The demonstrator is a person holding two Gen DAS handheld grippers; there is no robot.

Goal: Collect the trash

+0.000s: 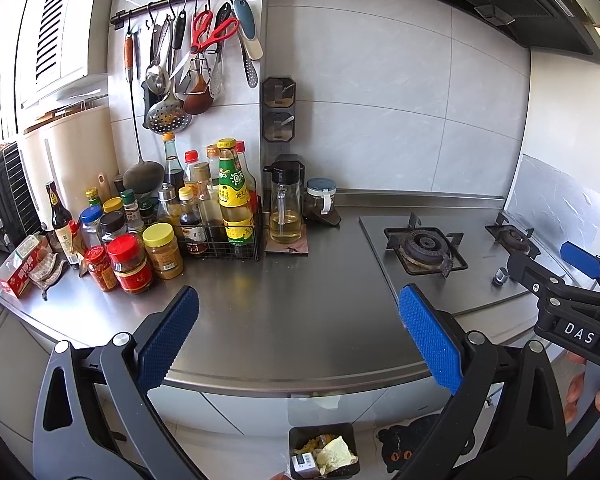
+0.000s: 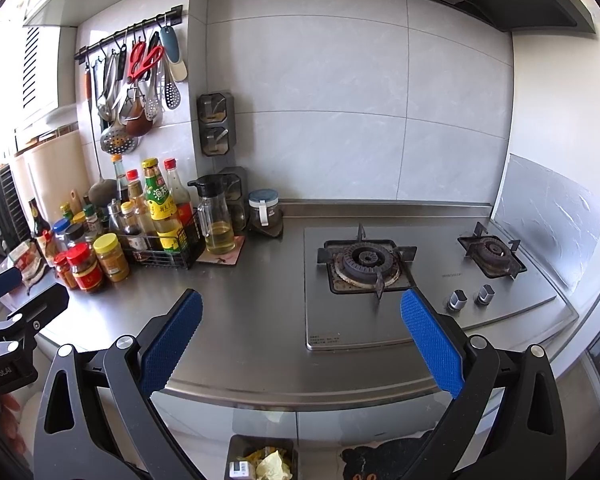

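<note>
left gripper and right gripper, jaws wide apart and empty, hang over the counter's front edge; the trash bin (crumpled paper inside) sits on the floor below.

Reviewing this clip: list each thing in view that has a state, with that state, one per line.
left gripper: open, empty
right gripper: open, empty
trash bin: on floor, open, holds paper scraps and a small box
near burner: unlit, no pot
far burner: unlit, no pot
oil dispenser: upright, lid shut, partly filled
</note>
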